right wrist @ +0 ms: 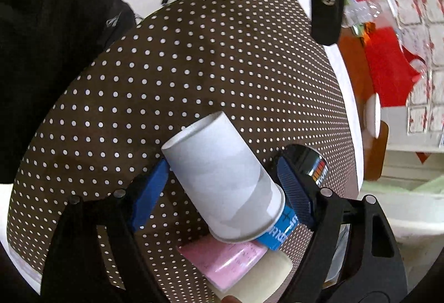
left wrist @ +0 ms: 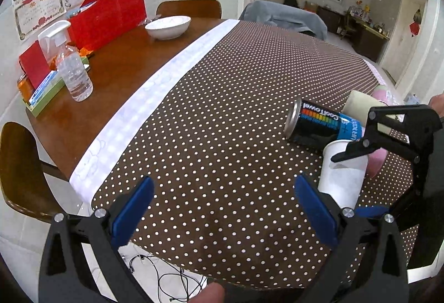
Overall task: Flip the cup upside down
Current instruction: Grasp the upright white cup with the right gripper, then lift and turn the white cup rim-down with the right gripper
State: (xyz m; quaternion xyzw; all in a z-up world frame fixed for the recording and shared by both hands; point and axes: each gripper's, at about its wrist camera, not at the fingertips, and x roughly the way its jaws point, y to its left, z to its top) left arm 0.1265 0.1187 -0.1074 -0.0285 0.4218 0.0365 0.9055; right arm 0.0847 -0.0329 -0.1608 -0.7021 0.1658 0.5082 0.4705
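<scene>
A white paper cup (right wrist: 222, 178) sits between the blue pads of my right gripper (right wrist: 224, 183), which closes on its sides. The right wrist view is rolled over, so the cup's base points up-left and its rim down-right. In the left wrist view the cup (left wrist: 342, 172) stands on the dotted brown cloth (left wrist: 222, 109) with its mouth up, and the right gripper (left wrist: 399, 136) reaches over it. My left gripper (left wrist: 224, 208) is open and empty above the near cloth edge, to the left of the cup.
A black and blue can (left wrist: 319, 125) lies on its side just behind the cup, beside a pink roll (right wrist: 230, 261). A white bowl (left wrist: 168, 25), a spray bottle (left wrist: 69, 64) and a red bag (left wrist: 111, 14) are on the bare wooden table at the far left.
</scene>
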